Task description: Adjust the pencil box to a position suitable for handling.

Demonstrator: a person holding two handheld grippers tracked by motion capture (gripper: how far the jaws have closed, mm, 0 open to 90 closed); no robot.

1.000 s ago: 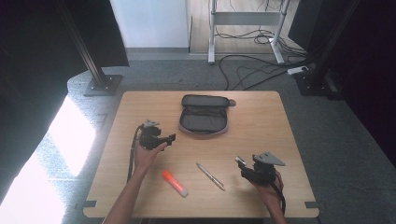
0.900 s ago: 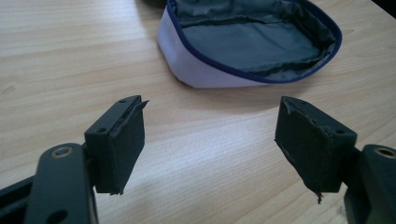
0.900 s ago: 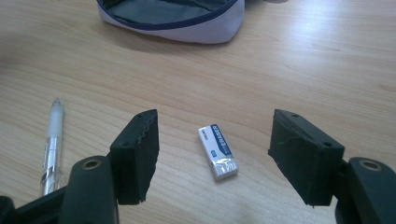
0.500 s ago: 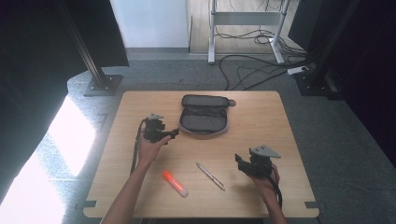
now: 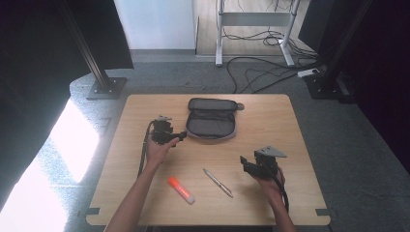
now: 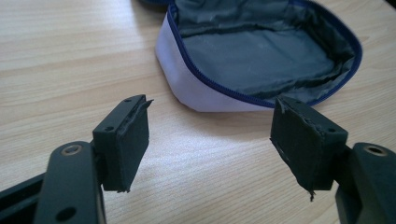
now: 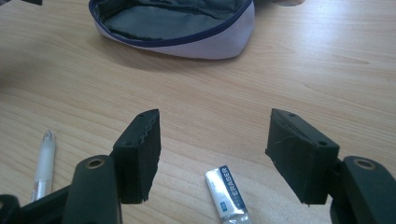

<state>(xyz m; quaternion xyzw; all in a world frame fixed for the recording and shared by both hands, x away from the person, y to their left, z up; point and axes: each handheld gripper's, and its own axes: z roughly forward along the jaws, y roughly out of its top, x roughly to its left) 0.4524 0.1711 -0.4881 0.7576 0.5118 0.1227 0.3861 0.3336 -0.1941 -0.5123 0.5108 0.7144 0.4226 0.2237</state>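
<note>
The left gripper (image 5: pixel 183 136), jaws spread and empty, sits at the open pencil case's (image 5: pixel 211 123) 9 o'clock edge. The right gripper (image 7: pixel 212 140), also spread and empty, hovers over the eraser (image 7: pixel 229 195) on the desk (image 5: pixel 270 116), pen (image 5: pixel 217 182) at its 9 o'clock. Risk: closing off-centre may flick the flat eraser away.

Wooden table (image 5: pixel 300 121), perhaps grey carpet (image 5: pixel 358 159)

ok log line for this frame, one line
left gripper: open, at open grey zip pouch | right gripper: open, over wrapped eraser | white pen: on table
</note>
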